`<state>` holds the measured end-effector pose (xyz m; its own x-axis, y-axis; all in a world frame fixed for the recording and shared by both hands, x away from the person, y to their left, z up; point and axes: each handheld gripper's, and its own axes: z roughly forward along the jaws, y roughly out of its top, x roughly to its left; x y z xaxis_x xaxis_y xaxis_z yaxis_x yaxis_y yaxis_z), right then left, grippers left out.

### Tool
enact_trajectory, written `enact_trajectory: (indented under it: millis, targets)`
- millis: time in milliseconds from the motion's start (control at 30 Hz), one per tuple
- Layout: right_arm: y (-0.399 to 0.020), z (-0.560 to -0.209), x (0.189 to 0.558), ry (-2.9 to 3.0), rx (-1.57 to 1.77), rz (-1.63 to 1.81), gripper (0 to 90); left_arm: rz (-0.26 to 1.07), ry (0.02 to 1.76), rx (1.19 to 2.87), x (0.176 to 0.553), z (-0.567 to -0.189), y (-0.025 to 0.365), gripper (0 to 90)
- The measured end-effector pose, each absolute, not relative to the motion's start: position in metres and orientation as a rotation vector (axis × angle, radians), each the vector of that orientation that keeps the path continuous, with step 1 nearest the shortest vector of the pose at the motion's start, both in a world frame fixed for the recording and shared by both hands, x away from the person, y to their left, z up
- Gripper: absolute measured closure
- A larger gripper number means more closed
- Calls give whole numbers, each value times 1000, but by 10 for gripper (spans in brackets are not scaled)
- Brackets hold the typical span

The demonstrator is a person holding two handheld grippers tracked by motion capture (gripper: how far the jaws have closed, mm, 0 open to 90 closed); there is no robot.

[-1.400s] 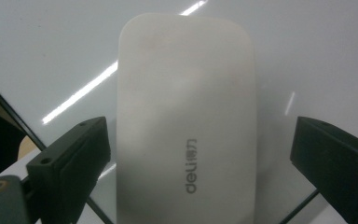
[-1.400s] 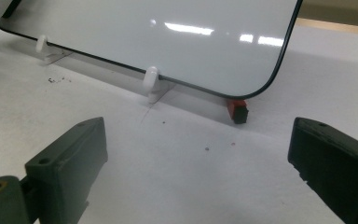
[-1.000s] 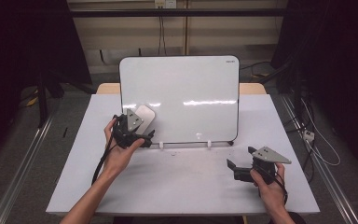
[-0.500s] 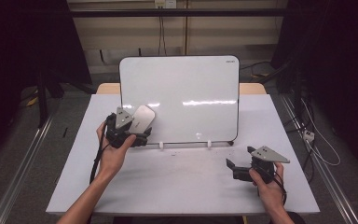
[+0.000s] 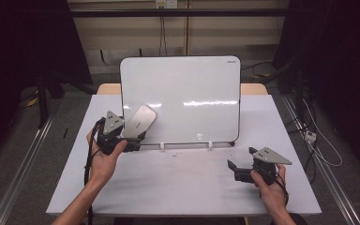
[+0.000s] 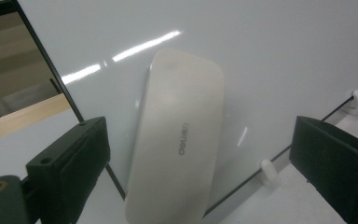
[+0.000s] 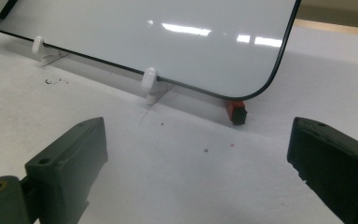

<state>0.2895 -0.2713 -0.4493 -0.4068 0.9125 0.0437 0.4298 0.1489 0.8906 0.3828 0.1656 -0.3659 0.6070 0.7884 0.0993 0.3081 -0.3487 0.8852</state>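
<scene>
Directly ahead of the wide-open, empty left gripper (image 5: 132, 136), a whiteboard eraser (image 6: 179, 135) clings to the lower left of the whiteboard (image 5: 187, 93), long axis running up between the jaws. Well apart, the right gripper (image 5: 238, 161) rests open, empty.

Black grippers (image 5: 130, 140), grey triangular plates (image 5: 271, 155)

A whiteboard (image 5: 187, 98) is standing propped on the far middle of the table (image 5: 178, 187), and an eraser (image 5: 138, 122) is lying against its lower left corner. The left gripper (image 5: 133, 140) is sitting just before the eraser; the right gripper (image 5: 236, 168) is resting well apart, before the board's right end
</scene>
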Motion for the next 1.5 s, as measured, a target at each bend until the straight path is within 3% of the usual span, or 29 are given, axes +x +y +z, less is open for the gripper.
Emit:
enact_trajectory:
  millis: [700,1500]
  targets:
    - [-272,-449,289,1909,1280,1206,46,671,965,1898,356,-379,205,47]
    - [-272,-449,289,1911,1277,1204,46,686,1007,1924,324,-406,215,53]
